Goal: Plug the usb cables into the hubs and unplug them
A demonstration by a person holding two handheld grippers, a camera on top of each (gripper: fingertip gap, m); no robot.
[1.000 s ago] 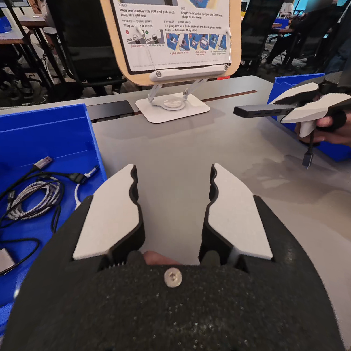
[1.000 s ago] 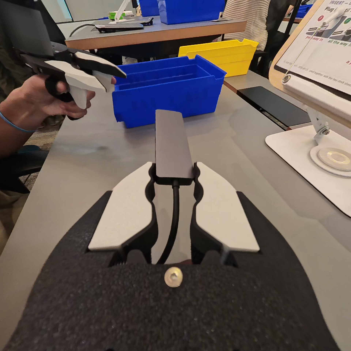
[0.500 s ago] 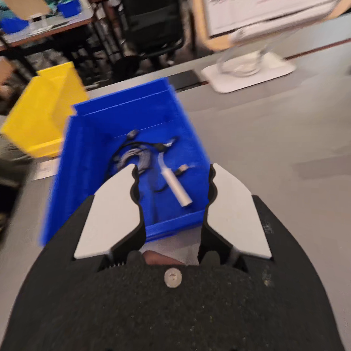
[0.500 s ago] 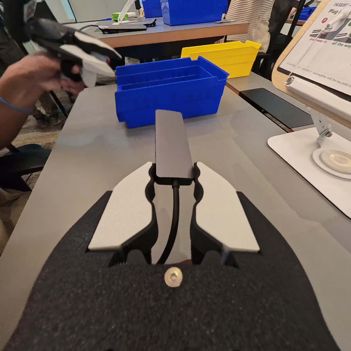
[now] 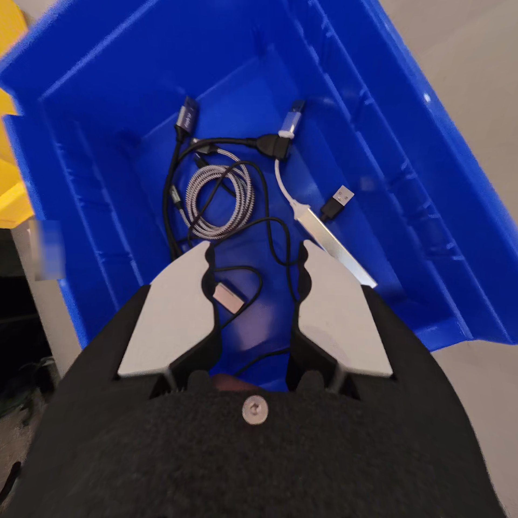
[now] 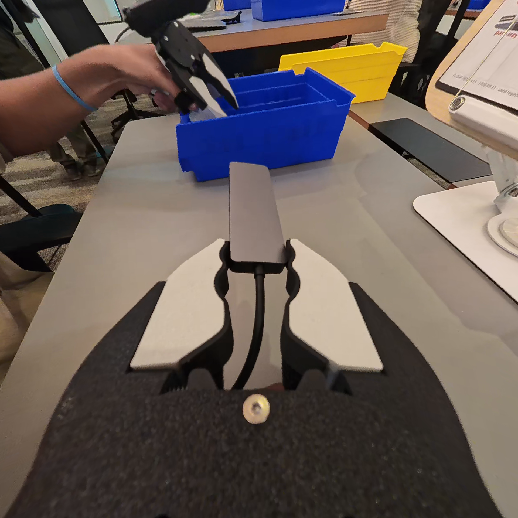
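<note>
Each gripper is built alike. On the left gripper (image 5: 255, 246) two pale grey fingers (image 5: 173, 302) with wavy black inner edges are set on a broad black body with a rough, foam-like surface. A silver screw (image 5: 254, 411) is sunk into that body at 6 o'clock from the fingers. The same pale grey fingers (image 6: 322, 308), black body and silver screw (image 6: 255, 412) are seen on the right gripper (image 6: 255, 246). From the right wrist view, small bolts are seen on the left gripper's black plate, and a thin blue band (image 6: 71, 88) is worn on the wrist at 9 o'clock from it.
</note>
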